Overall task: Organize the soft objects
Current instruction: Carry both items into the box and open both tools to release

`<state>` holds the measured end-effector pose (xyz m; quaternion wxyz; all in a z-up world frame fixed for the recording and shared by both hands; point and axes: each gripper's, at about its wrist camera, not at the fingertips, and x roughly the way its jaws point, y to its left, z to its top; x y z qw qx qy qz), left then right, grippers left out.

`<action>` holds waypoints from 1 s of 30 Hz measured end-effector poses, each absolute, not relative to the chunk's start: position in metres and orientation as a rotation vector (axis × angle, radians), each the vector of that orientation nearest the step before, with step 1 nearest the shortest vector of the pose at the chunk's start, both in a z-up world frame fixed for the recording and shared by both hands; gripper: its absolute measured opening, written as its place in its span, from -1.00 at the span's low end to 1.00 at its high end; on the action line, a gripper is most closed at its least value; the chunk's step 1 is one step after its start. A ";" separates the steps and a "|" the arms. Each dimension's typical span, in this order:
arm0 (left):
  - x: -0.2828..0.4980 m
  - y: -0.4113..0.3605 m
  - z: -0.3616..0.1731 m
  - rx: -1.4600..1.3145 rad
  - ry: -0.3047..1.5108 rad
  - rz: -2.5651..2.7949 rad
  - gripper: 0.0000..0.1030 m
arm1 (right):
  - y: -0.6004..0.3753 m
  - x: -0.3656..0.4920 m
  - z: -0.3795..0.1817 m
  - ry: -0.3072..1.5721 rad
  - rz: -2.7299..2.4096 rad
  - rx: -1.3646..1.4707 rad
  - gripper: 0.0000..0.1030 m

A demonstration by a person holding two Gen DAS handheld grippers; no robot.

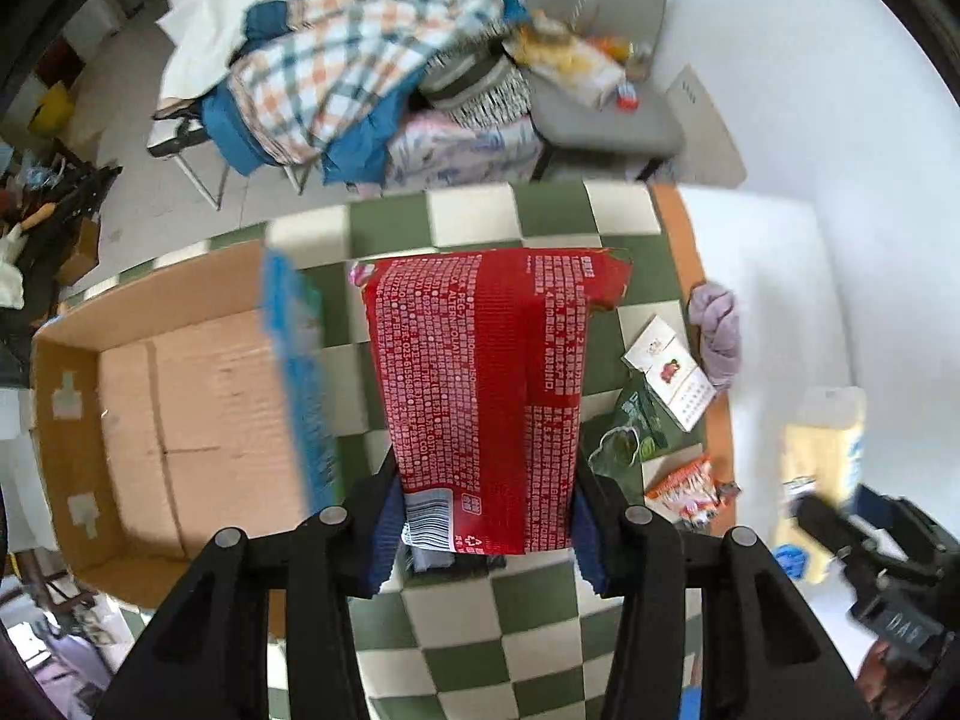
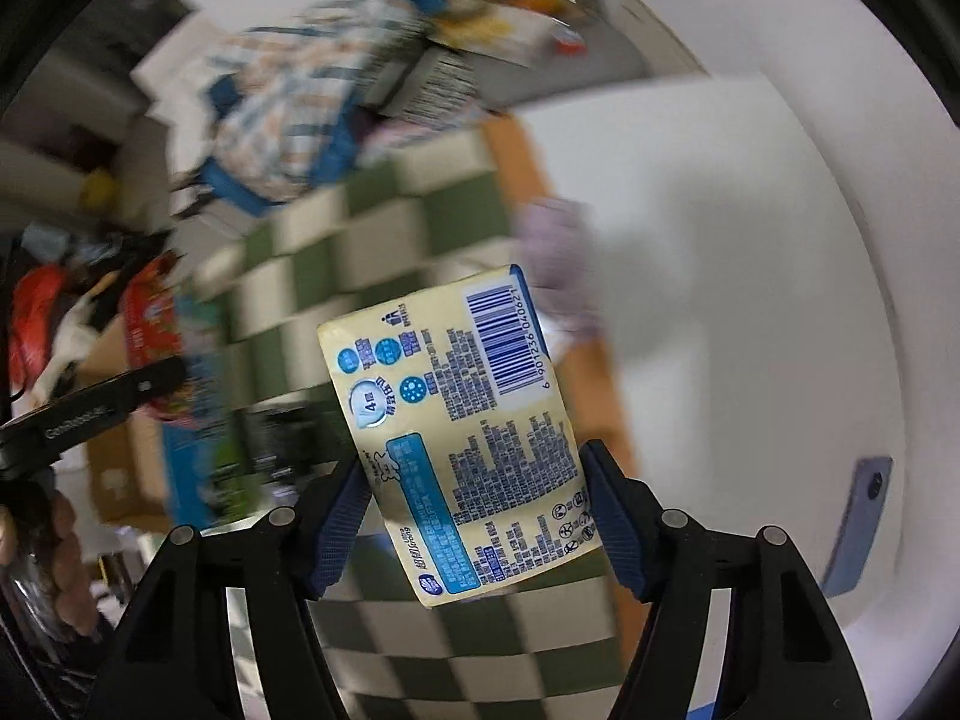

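Observation:
My left gripper is shut on the lower end of a red soft pack covered in white print, held up above the green-and-cream checked tablecloth. Its blue pads press both sides of the pack. My right gripper is shut on a pale yellow tissue pack with blue labels and a barcode, also lifted off the table. In the left wrist view the yellow pack shows blurred at the right edge. A lilac cloth lies bunched at the table's right edge.
An open cardboard box sits to the left, a blue pack along its right wall. A green snack bag, an orange packet and a small card lie to the right. Chairs piled with clothes stand behind.

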<state>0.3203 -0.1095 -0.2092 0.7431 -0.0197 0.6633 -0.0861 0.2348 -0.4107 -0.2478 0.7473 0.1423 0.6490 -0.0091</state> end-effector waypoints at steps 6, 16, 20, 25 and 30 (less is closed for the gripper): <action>0.294 -0.008 -0.182 -0.103 1.412 -0.133 -0.15 | -0.281 0.222 -0.191 1.376 0.199 0.303 0.38; 0.313 0.157 -0.234 -0.201 1.502 0.009 -0.15 | -0.049 0.277 -0.213 1.436 0.325 0.269 0.38; 0.335 0.190 -0.272 -0.272 1.569 0.021 -0.14 | 0.004 0.307 -0.248 1.482 0.280 0.264 0.38; 0.359 0.211 -0.314 -0.308 1.641 0.004 -0.14 | 0.040 0.346 -0.293 1.514 0.215 0.232 0.38; 0.374 0.212 -0.341 -0.313 1.693 -0.014 -0.14 | 0.057 0.368 -0.322 1.531 0.170 0.188 0.38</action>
